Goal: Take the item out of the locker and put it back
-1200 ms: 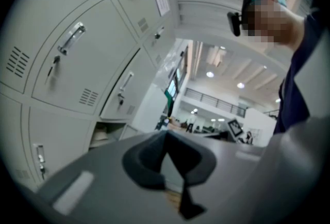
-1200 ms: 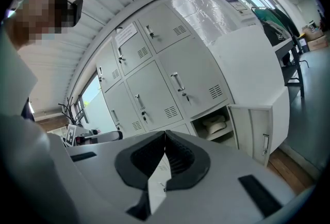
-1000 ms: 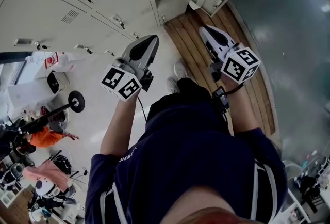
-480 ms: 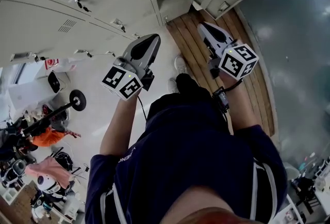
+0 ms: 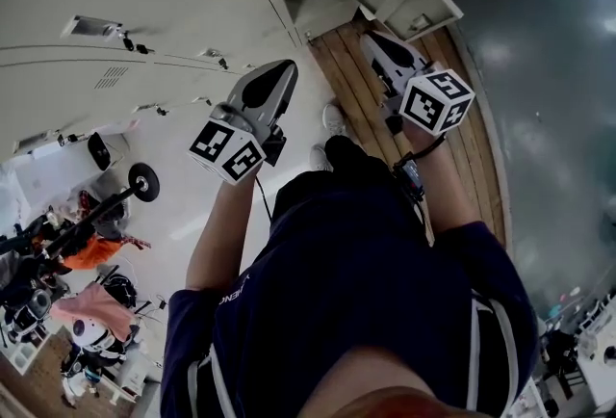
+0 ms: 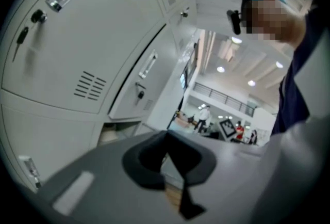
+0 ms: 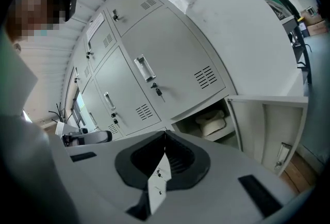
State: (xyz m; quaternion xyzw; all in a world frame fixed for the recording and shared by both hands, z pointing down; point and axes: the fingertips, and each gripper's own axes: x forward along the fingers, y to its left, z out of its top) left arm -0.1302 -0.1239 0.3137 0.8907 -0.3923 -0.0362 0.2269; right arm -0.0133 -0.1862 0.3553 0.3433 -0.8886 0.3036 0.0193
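Since earlier, the left gripper (image 5: 287, 69) and right gripper (image 5: 371, 40), jaws pressing together on nothing, are nearing the open locker (image 5: 332, 2) at upper centre; the shirt lettering (image 5: 236, 289) is showing too small to read.

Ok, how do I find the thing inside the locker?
Look at the wall of pale grey lockers and go down to the bottom row, to the one whose door is swung wide open. On its shelf lies a cream bundle: rounded and lumpy, while everything round it is flat metal.
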